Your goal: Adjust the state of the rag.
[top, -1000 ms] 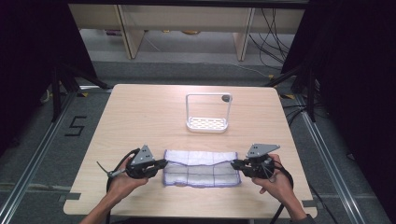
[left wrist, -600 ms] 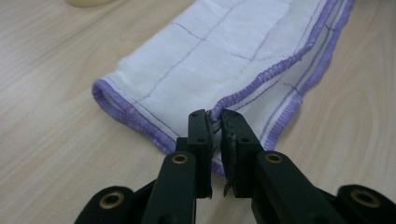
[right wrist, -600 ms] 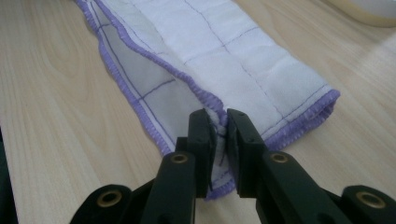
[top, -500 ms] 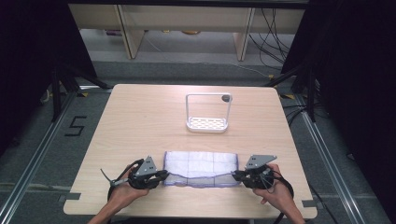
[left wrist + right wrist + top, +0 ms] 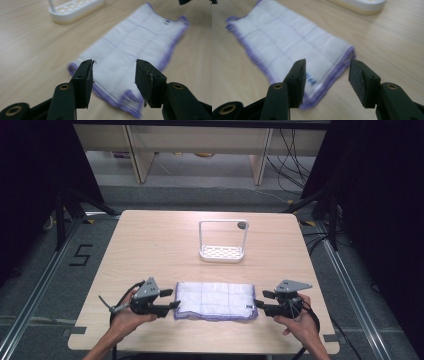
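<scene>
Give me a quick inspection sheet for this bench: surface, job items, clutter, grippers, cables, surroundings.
Surface: wooden table, flat, bare around the work.
Job items: folded white cloth with purple edging, flat near the front edge.
Clutter: white rack behind the cloth, apart from it.
Grippers: left hand-held gripper and right hand-held gripper at the cloth's two ends, jaws just opened, nothing pinched.
Cables: one trails from each gripper; more on the floor at far right.
Surroundings: black frame, shelving legs behind, floor mark "5" at left.
</scene>
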